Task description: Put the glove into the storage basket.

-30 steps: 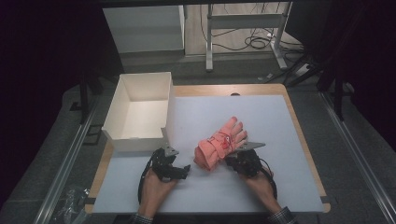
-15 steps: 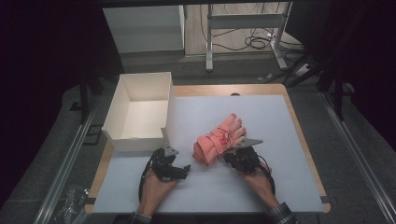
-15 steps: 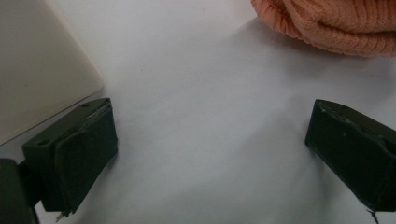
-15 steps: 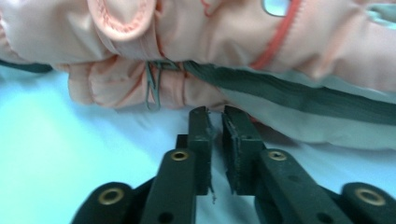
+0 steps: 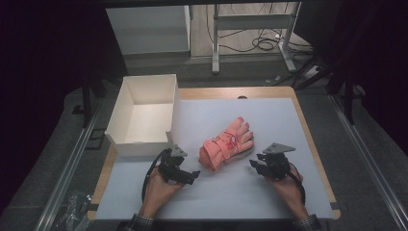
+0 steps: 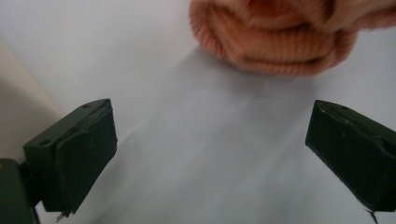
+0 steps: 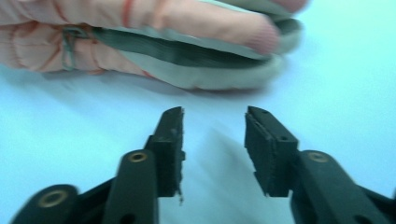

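Observation:
A pair of salmon-pink knit gloves (image 5: 226, 144) lies stacked in the middle of the white table mat (image 5: 269, 115), fingers pointing to the far right. My left gripper (image 5: 192, 175) rests open near the front left of the gloves. In the left gripper view its jaws (image 6: 210, 144) stand wide, with the ribbed cuffs (image 6: 280, 42) just beyond them. My right gripper (image 5: 255, 166) is a little to the right of the gloves. Its jaws (image 7: 214, 126) have just been opening and hold nothing; the glove fingers (image 7: 154, 28) lie just ahead of them, untouched.
An open white cardboard box (image 5: 144, 115) stands at the mat's far left, close behind the left gripper. Bare mat stretches to the right of the gloves and along the front. Metal rails run along both sides of the table.
The right gripper has let go of the gloves, opened its jaws and drawn back to the right. The gloves shifted slightly and now lie flat. The left gripper has stayed put.

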Demonstrator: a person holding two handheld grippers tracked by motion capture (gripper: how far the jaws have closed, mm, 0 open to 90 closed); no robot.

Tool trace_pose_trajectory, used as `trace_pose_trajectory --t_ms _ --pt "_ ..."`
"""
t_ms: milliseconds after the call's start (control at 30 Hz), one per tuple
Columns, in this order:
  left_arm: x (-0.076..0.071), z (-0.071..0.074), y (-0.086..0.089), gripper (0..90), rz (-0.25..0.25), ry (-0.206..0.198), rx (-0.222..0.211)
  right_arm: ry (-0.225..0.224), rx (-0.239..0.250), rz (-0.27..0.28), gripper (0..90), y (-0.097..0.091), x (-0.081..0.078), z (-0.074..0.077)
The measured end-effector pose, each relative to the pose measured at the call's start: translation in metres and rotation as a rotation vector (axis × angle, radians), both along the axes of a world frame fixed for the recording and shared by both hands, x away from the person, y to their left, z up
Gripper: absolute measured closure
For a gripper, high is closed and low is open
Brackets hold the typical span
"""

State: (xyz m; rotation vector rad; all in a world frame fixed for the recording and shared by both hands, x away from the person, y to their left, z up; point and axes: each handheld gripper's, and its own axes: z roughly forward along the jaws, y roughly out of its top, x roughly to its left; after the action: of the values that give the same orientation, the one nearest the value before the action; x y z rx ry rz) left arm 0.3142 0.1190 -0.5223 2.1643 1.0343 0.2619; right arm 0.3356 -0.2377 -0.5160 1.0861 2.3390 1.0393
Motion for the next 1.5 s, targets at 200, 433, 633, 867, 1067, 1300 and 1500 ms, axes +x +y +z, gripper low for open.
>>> trace_pose_trajectory --t_ms 200,433,633,867,1067,1300,1500 --pt "0.005 0.02 -0.007 0.0 -0.052 -0.001 -0.017 -0.006 0.007 -0.043 39.7 -0.027 0.001 0.0" --pt "0.017 0.046 -0.021 0.0 -0.115 -0.023 -0.002 -0.004 -0.015 -0.085 25.1 -0.048 0.004 -0.001" --pt "0.034 0.061 -0.04 0.0 -0.175 -0.03 -0.014 0.011 -0.025 -0.126 20.3 -0.061 0.006 -0.007" --pt "0.054 0.065 -0.071 0.0 -0.215 -0.04 0.071 0.007 -0.054 -0.142 16.9 -0.064 0.007 -0.012" --pt "0.067 0.053 -0.09 0.0 -0.27 -0.034 0.118 0.01 -0.046 -0.144 16.9 -0.065 0.007 -0.012" --pt "0.072 0.034 -0.1 0.0 -0.28 0.013 0.155 0.008 -0.045 -0.144 16.9 -0.065 0.007 -0.013" --pt "0.075 0.024 -0.101 0.0 -0.278 0.042 0.171 0.007 -0.044 -0.145 17.0 -0.065 0.007 -0.013"
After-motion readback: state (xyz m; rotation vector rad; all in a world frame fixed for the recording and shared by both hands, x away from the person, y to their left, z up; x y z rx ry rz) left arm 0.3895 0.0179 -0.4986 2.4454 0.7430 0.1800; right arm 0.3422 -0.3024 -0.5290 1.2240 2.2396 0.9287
